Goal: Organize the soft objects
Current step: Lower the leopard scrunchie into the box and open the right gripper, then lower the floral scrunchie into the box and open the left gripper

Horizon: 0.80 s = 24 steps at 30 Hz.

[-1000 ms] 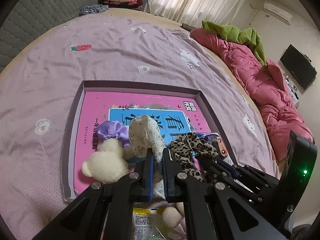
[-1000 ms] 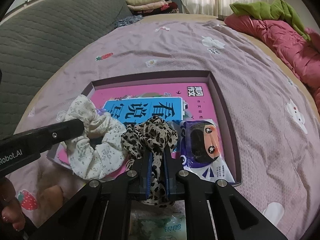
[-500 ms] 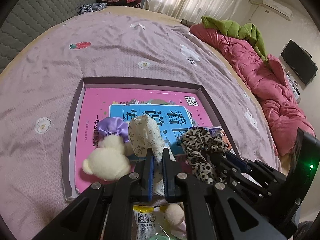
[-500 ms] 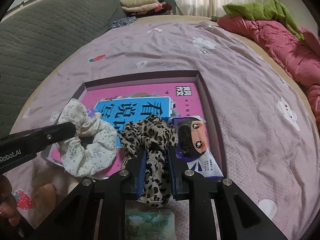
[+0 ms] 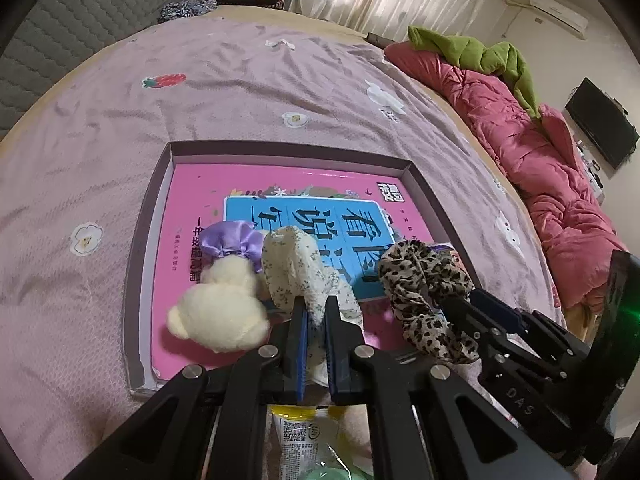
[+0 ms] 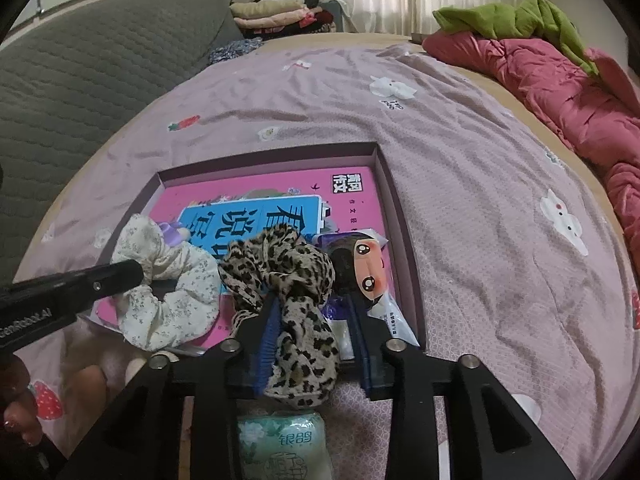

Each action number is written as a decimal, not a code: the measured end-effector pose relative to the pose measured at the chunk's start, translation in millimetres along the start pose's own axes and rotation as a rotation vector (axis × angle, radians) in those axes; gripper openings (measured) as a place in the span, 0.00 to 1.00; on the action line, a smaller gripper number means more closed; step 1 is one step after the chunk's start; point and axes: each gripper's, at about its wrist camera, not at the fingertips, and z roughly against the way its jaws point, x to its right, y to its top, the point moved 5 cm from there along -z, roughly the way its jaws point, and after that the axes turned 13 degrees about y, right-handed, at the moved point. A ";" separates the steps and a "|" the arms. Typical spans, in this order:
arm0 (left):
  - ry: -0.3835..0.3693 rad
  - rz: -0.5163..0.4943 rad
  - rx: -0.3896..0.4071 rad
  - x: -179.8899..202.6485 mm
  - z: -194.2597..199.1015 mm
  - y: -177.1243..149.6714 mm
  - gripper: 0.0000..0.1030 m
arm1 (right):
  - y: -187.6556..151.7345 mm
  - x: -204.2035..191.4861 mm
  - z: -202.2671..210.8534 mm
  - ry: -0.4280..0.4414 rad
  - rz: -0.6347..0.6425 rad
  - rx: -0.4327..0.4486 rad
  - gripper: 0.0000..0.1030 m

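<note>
Counts: 2 scrunchies, 1 floral cream (image 5: 296,264), 1 leopard (image 6: 280,272). 1 plush toy (image 5: 224,312) w/ purple bow. 1 shallow box (image 5: 148,216), 1 pink book (image 5: 304,196) inside. Tissue packs: 1 cartoon-face (image 6: 368,276), 1 green (image 6: 280,444). 1 yellow packet (image 5: 300,428). 2 grippers: left (image 5: 316,312), right (image 6: 312,308).

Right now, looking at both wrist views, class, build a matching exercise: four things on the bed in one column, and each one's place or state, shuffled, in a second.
1 floral scrunchie
2 leopard scrunchie
3 plush toy
4 tissue pack

A between open jaws
B on the bedsheet, outside the tray
C clamped in shut jaws
D lying free on the pink book

Pairs: 1-C, 2-A, 3-D, 4-B
</note>
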 end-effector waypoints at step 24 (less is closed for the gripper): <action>0.015 0.003 0.001 -9.6 -0.3 -2.3 0.08 | -9.1 -1.7 24.4 -0.009 -0.007 0.023 0.50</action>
